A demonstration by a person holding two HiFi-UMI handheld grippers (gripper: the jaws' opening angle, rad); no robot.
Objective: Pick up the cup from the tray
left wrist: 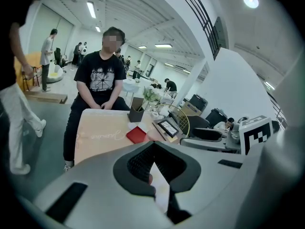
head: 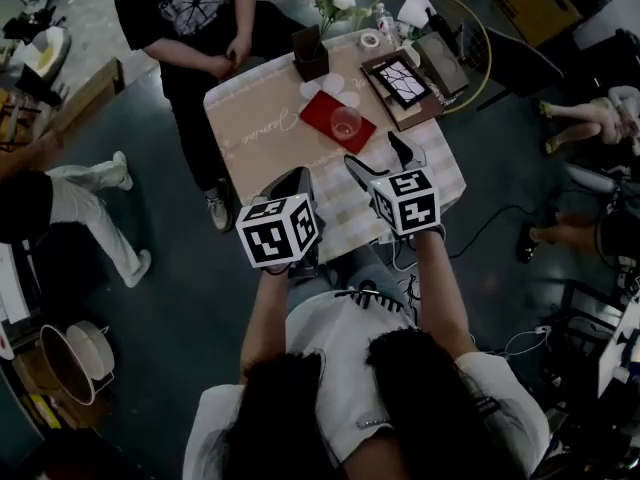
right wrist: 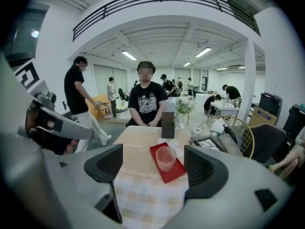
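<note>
A clear pinkish cup (head: 346,121) (right wrist: 166,158) stands upright on a red tray (head: 325,113) (right wrist: 177,171) in the middle of the beige table (head: 260,118). My right gripper (head: 382,163) (right wrist: 155,162) is open over the table's near checked part. It points at the cup from a short way off and holds nothing. My left gripper (head: 289,190) (left wrist: 153,176) hovers at the near left edge, its jaws shut with nothing between them. In the left gripper view the tray (left wrist: 137,134) shows far ahead, and I cannot make out the cup there.
A person (head: 190,18) sits at the table's far side. Behind the tray stand a dark holder with flowers (head: 311,53), white discs (head: 335,88), a tape roll (head: 370,39), a framed picture (head: 403,81) and a gold wire hoop (head: 470,28). Cables (head: 480,228) cross the floor on the right.
</note>
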